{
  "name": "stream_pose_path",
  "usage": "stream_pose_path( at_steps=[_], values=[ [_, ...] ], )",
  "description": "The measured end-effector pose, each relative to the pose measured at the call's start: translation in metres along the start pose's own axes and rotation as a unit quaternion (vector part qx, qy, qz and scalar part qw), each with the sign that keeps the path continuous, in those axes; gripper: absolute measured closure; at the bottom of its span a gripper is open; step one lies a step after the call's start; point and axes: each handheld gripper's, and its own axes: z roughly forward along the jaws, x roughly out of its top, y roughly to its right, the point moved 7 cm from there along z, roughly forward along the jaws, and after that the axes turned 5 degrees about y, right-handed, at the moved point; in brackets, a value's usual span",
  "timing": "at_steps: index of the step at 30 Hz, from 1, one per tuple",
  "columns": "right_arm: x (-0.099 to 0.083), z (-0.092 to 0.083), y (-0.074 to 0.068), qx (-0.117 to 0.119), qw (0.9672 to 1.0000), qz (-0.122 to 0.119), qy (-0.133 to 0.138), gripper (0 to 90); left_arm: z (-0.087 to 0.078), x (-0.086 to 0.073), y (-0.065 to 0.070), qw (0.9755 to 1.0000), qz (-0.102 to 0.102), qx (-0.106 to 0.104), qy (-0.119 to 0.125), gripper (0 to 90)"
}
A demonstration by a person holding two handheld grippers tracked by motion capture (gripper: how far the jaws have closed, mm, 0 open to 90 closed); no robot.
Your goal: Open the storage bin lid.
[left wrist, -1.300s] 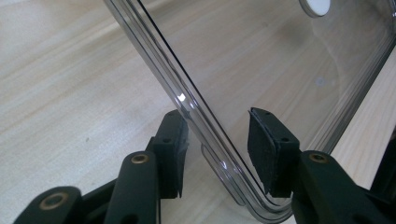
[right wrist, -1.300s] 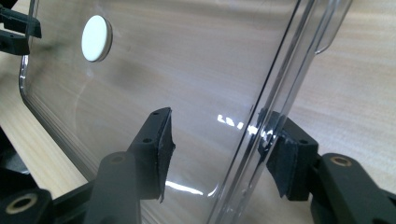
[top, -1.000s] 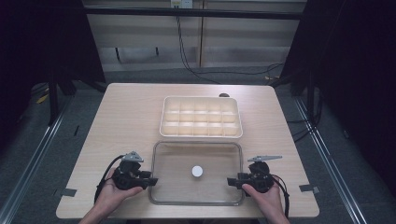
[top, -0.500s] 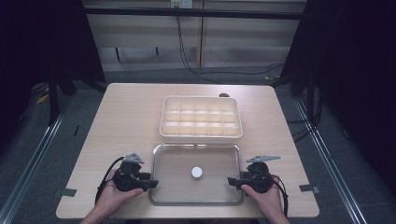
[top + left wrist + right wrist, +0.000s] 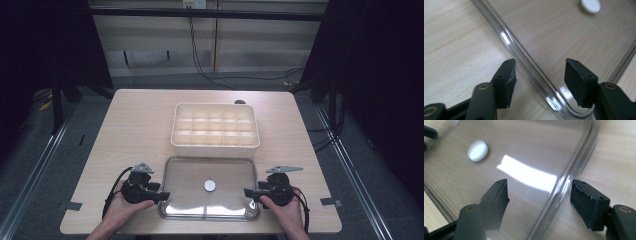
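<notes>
A clear plastic lid with a white round knob lies flat on the table near the front edge. My left gripper straddles the lid's left rim near its front corner. Its jaws have just been opening, and the pads stand off the rim. My right gripper straddles the right rim in the same way, also just opened, with its pads clear of the plastic. The knob sits at the lid's centre.
A beige box with several empty compartments stands just behind the lid, almost touching it. Bare tabletop lies to the left and right of both. The table's front edge runs close under my hands.
</notes>
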Motion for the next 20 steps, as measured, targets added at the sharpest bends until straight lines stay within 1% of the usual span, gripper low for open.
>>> stream_pose_path(
  at_steps=[1,3,5,6,8,9,10,11,12,13,14,17,18,19,20],
  values=[
    [0.003,-0.003,0.0,0.001,0.9999,0.0,0.013,29.2,-0.001,0.001,0.0,1.0,0.002,-0.002,0.004,37.7],
    [0.007,-0.009,0.001,0.008,0.9993,-0.006,0.036,28.0,-0.004,0.002,-0.001,0.9999,0.002,0.004,0.011,36.2],
    [0.008,-0.015,0.002,0.008,0.9989,-0.004,0.046,26.0,-0.007,0.002,-0.001,0.9998,-0.002,0.006,0.017,33.4],
    [0.008,-0.017,0.003,0.011,0.9985,-0.005,0.053,25.0,-0.009,0.002,-0.001,0.9997,0.0,0.008,0.025,32.5],
    [0.009,-0.024,0.003,0.007,0.9979,-0.009,0.063,22.7,-0.015,0.003,0.0,0.999,0.008,0.018,0.041,31.8],
    [0.01,-0.028,0.003,0.004,0.9973,-0.011,0.072,21.7,-0.018,0.003,0.0,0.9987,0.013,0.02,0.045,31.0],
    [0.012,-0.032,0.003,0.004,0.9964,-0.016,0.083,21.2,-0.022,0.003,-0.001,0.9985,0.007,0.026,0.048,30.1],
    [0.013,-0.036,0.004,0.008,0.9958,-0.022,0.089,21.0,-0.026,0.003,-0.002,0.998,0.003,0.03,0.055,28.6],
    [0.014,-0.04,0.004,0.011,0.9953,-0.025,0.093,21.2,-0.03,0.002,-0.003,0.9975,0.007,0.035,0.061,27.0],
    [0.014,-0.043,0.005,0.013,0.9949,-0.027,0.096,21.0,-0.033,0.002,-0.004,0.997,0.007,0.039,0.066,27.0],
    [0.013,-0.045,0.006,0.013,0.995,-0.026,0.096,20.6,-0.038,0.001,-0.004,0.9966,0.005,0.038,0.073,26.9],
    [0.008,-0.053,0.012,0.009,0.9944,-0.018,0.103,20.0,-0.046,-0.002,-0.006,0.9946,0.009,0.042,0.095,26.1],
    [0.006,-0.055,0.015,0.003,0.9941,-0.021,0.107,19.4,-0.047,-0.002,-0.007,0.994,0.005,0.042,0.101,26.0],
    [0.005,-0.057,0.017,-0.001,0.9935,-0.017,0.113,19.2,-0.048,-0.002,-0.008,0.994,0.003,0.039,0.102,25.9],
    [0.004,-0.058,0.019,-0.002,0.9931,-0.013,0.117,18.5,-0.048,-0.002,-0.01,0.9933,0.006,0.045,0.106,25.9]
  ],
)
